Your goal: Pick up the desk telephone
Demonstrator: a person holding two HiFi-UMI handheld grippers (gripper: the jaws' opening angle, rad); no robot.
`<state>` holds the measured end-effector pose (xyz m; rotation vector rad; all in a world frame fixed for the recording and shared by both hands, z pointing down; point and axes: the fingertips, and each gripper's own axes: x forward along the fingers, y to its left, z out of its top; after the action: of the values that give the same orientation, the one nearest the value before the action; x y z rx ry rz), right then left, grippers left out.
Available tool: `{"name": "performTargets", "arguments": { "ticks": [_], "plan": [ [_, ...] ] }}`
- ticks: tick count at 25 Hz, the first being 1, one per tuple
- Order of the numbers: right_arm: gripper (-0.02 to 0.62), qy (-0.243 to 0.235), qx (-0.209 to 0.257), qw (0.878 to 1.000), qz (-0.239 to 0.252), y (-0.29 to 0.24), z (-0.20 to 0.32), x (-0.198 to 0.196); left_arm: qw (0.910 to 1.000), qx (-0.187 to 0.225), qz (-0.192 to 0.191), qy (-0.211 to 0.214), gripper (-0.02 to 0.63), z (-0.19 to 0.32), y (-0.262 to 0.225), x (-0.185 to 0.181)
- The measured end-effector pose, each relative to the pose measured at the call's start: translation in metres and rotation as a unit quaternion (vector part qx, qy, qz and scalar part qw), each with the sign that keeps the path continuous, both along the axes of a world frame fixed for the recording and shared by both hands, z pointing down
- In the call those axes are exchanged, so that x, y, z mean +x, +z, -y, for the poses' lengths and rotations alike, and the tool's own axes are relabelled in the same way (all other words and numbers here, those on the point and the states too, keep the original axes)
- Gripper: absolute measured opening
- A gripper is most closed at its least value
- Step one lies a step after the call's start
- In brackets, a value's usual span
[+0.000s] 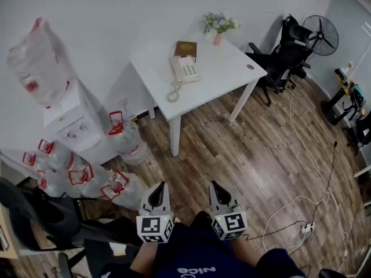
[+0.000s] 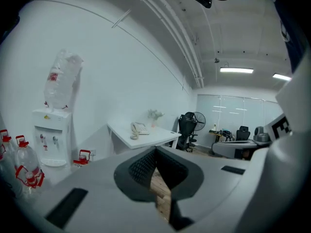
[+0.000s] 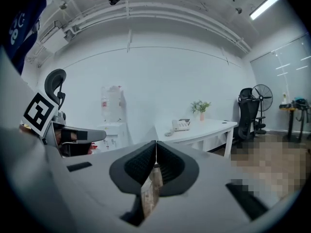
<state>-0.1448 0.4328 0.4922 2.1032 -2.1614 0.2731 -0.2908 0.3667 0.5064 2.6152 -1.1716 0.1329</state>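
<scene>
A cream desk telephone (image 1: 184, 69) with a curled cord lies on a white table (image 1: 220, 74) against the far wall; it also shows small in the left gripper view (image 2: 139, 128) and the right gripper view (image 3: 181, 125). My left gripper (image 1: 161, 185) and right gripper (image 1: 214, 184) hang side by side close to my body, well short of the table, over the wooden floor. Both are shut with nothing between their jaws, as each gripper view confirms for the left gripper (image 2: 156, 150) and the right gripper (image 3: 155, 143).
A brown book (image 1: 186, 49) and a small flower vase (image 1: 217, 33) share the table. A water dispenser (image 1: 72, 120) and several water jugs (image 1: 124, 141) stand at left. Black office chair (image 1: 287, 54), fan (image 1: 322, 35) and white floor cables (image 1: 301, 198) lie at right.
</scene>
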Motion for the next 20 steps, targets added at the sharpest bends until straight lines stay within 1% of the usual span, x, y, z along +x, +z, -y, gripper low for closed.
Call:
{"name": "performTargets", "arguments": {
  "ticks": [4, 8, 12, 15, 20],
  "plan": [
    [0.025, -0.015, -0.014, 1.0, -0.001, 0.005, 0.007, -0.003, 0.9999, -0.007, -0.004, 0.007, 0.017, 0.003, 0.001, 0.008],
    [0.025, -0.018, -0.011, 1.0, 0.006, 0.012, 0.025, 0.009, 0.9998, -0.007, 0.018, 0.01, 0.017, 0.01, 0.012, 0.019],
    [0.025, -0.04, -0.016, 0.999, 0.014, 0.022, 0.052, 0.024, 0.9995, -0.013, 0.028, -0.009, 0.017, 0.024, 0.017, 0.027],
    [0.025, -0.056, -0.013, 0.998, 0.02, 0.022, 0.083, 0.038, 0.9988, -0.009, 0.041, -0.025, 0.017, 0.047, 0.015, 0.036],
    [0.025, -0.073, -0.006, 0.997, 0.03, 0.018, 0.138, 0.079, 0.9978, -0.014, 0.049, -0.043, 0.017, 0.089, 0.01, 0.069]
  ]
}}
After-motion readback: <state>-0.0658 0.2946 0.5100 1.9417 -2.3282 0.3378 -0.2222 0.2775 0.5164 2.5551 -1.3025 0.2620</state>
